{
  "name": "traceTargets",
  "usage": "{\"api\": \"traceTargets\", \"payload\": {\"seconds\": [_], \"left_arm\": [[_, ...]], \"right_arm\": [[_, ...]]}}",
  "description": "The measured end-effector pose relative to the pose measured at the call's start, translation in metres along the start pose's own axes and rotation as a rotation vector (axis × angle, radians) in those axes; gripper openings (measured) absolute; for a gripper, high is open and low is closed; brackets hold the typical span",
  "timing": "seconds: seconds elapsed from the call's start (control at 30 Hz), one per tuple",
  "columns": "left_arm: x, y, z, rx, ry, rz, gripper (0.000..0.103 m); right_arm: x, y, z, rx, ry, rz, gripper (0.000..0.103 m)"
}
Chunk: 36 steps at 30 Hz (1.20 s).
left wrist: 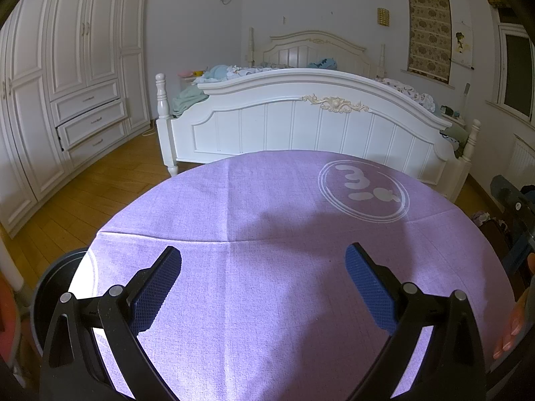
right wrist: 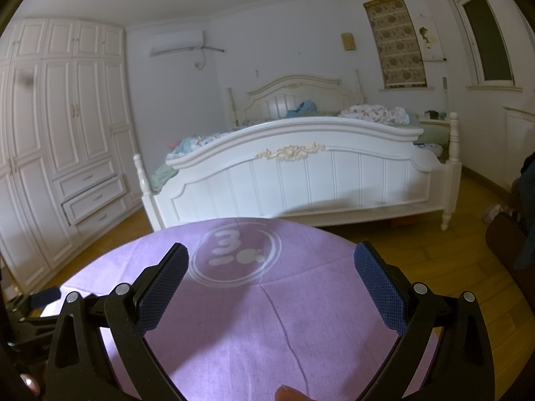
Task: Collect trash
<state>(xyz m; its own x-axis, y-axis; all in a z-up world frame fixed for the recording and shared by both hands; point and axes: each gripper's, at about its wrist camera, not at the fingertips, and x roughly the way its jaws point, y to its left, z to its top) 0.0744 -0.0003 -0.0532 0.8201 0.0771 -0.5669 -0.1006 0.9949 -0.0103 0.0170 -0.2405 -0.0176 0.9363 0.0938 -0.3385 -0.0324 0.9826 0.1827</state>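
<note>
My left gripper [left wrist: 264, 260] is open and empty, held above a table covered with a purple cloth [left wrist: 267, 220]. My right gripper [right wrist: 272, 257] is open and empty above the same purple cloth [right wrist: 234, 334], near its white round logo [right wrist: 235, 257]. No trash shows on the cloth in either view. A dark round bin [left wrist: 55, 287] stands beside the table at the lower left of the left wrist view. The right gripper's body [left wrist: 515, 220] shows at the right edge of the left wrist view. The left gripper's body [right wrist: 30, 307] shows at the left edge of the right wrist view.
A white bed [left wrist: 311, 123] with bedding stands just beyond the table. A white wardrobe [left wrist: 67, 83] with a drawer slightly open lines the left wall. Wooden floor [left wrist: 100, 183] lies between them. Dark bags [right wrist: 508, 237] sit on the floor at the right. A radiator [right wrist: 520, 137] is on the right wall.
</note>
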Motion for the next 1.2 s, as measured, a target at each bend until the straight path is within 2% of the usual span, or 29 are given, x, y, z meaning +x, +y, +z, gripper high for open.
{"api": "traceTargets", "payload": {"seconds": [1.2], "left_arm": [[-0.0009, 0.0041, -0.0023, 0.002, -0.002, -0.003, 0.098]], "right_arm": [[0.0001, 0.0012, -0.0023, 0.004, -0.001, 0.000, 0.098]]}}
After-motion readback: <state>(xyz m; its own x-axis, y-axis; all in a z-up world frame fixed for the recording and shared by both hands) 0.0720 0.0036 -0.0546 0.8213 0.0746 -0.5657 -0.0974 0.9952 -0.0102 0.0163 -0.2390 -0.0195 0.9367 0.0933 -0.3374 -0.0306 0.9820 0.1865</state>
